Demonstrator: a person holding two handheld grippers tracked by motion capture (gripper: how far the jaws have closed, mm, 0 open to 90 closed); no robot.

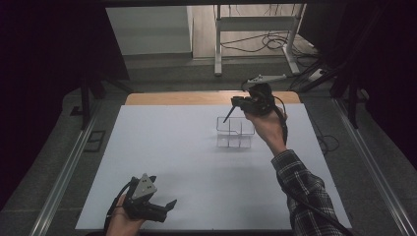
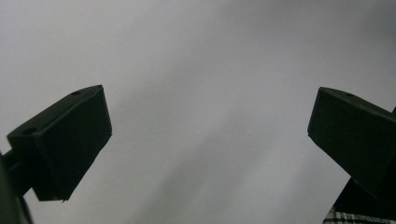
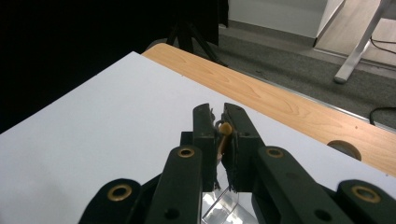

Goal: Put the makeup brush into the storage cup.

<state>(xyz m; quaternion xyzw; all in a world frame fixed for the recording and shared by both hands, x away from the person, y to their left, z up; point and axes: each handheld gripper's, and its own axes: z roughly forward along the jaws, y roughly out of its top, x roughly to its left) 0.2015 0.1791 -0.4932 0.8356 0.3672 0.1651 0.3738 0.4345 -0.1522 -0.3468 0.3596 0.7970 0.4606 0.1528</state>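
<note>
A thin stick [image 3: 225,135] is pinched in the right gripper [image 3: 218,122] above the clear box [image 1: 235,132] — left gripper [image 1: 167,205] is held spread, well apart from the box.

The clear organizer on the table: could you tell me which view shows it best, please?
The high view: the organizer shows whole there, its compartments visible, standing on the white table just below the right hand-held gripper. The right gripper view catches a clear corner under the jaws. The left gripper view looks at bare table.
</note>
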